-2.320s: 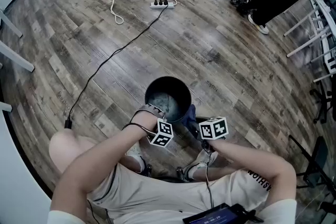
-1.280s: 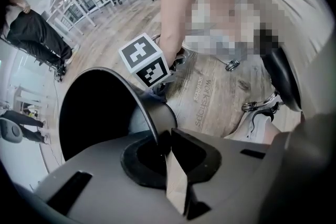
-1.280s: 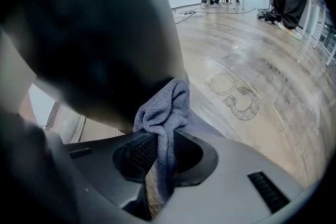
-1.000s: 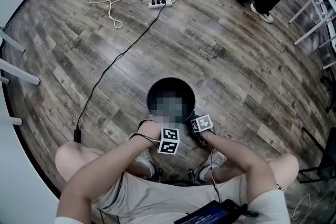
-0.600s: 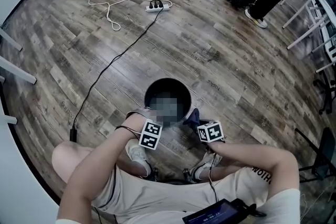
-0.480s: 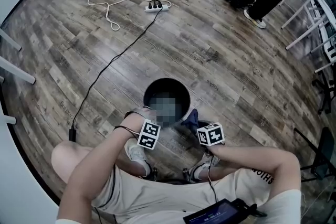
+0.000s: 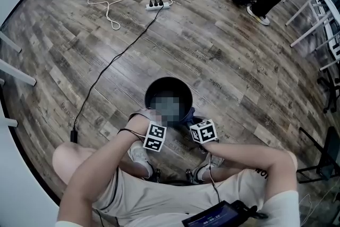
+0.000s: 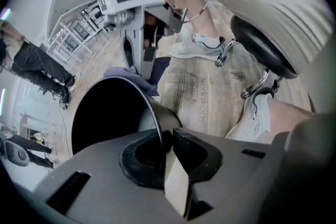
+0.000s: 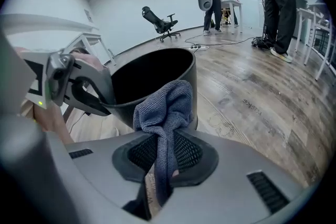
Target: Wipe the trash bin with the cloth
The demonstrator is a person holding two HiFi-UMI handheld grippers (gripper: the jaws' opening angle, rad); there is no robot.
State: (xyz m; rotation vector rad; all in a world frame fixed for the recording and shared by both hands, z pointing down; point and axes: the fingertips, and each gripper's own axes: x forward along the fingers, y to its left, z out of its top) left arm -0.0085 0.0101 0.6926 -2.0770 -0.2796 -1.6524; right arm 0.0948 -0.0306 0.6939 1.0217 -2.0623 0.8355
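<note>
Bin: one, its rim between the left gripper's closing jaws; right gripper clamps one cloth by its wall.

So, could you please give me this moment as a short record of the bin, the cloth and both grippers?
bin: black, upright on the wood floor, near the person's shoes
left gripper: jaws closing, the bin's rim between them
right gripper: shut on the cloth
cloth: blue, bunched, against the bin's rim
</note>
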